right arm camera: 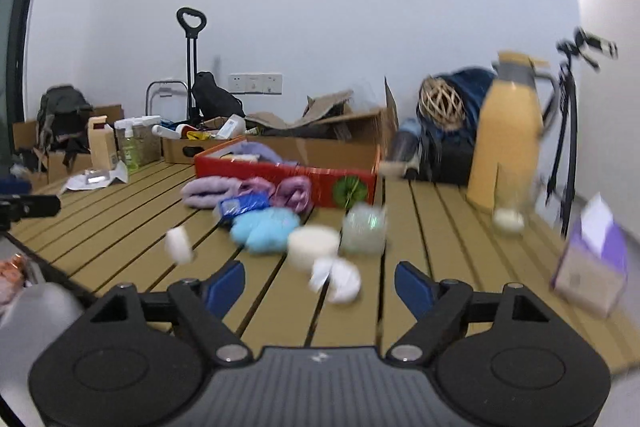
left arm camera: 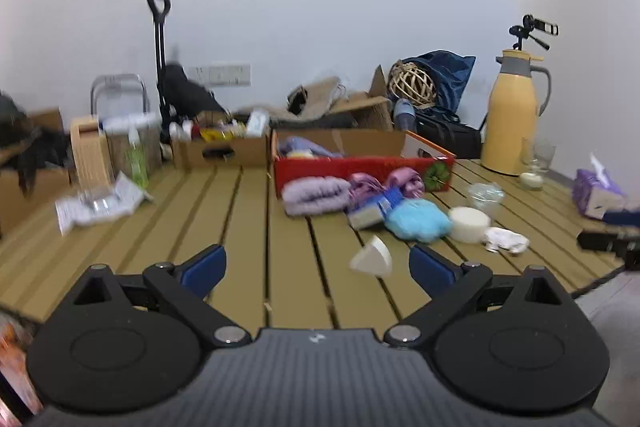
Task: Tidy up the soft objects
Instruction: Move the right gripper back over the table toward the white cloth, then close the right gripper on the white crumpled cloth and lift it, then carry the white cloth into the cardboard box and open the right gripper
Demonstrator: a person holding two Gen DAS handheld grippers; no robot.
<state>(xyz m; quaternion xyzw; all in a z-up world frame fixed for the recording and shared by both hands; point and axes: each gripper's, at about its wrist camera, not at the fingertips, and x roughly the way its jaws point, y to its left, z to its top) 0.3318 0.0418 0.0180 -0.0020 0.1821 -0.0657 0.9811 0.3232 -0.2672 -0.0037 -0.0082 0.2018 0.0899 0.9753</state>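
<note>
Black hand-held gripper (left arm camera: 318, 263), white wedge sponge (left arm camera: 372, 256)

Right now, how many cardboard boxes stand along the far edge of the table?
3: plain brown box left, red box middle, open brown box behind it. More may be hidden.

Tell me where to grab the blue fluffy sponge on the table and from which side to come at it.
Grip the blue fluffy sponge across its puffy middle, coming down from above and slightly from the near side. It lies low and loose on the table, with a round white sponge touching its right side and a blue packet at its back left, so the near edge is probably the freest.
</note>
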